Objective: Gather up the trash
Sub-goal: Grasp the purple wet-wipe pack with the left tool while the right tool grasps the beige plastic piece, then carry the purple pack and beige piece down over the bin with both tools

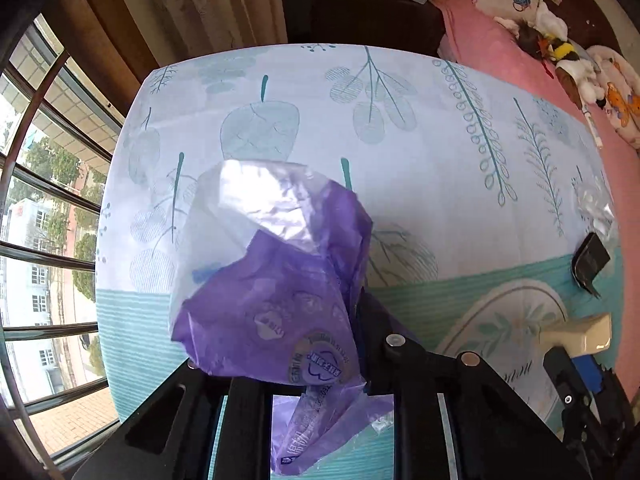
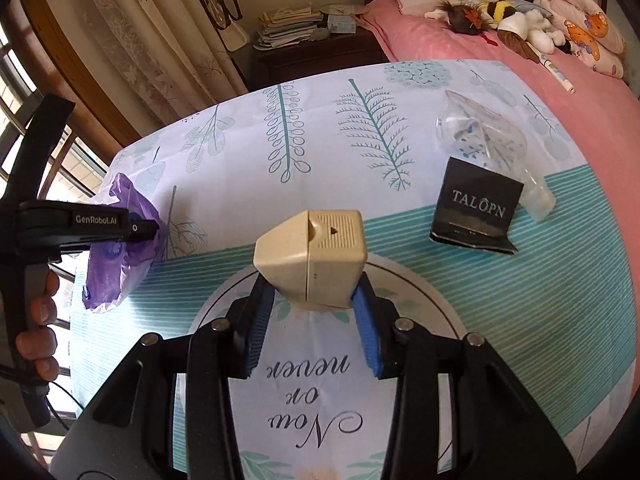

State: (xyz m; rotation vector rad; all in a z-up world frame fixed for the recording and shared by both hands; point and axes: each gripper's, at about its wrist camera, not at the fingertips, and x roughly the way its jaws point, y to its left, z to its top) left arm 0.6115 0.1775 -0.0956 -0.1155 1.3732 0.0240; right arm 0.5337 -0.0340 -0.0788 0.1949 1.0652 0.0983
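Left tool (image 2: 154, 232) is pinched shut on the purple plastic bag (image 1: 280, 292), which hangs crumpled right at its tips over the surface (image 2: 520, 304). Right tool (image 2: 314, 300) is clamped on a beige plug-like box (image 2: 312, 256), held just ahead of its blue pads. So I'd say we're mid-collection: bag in one hand, junk in the other. Next move probably needs the bag mouth opened up before the box can drop in. The right view also shows the black card (image 2: 476, 210) and clear wrapper (image 2: 488, 140) further out; the left view only clips them.
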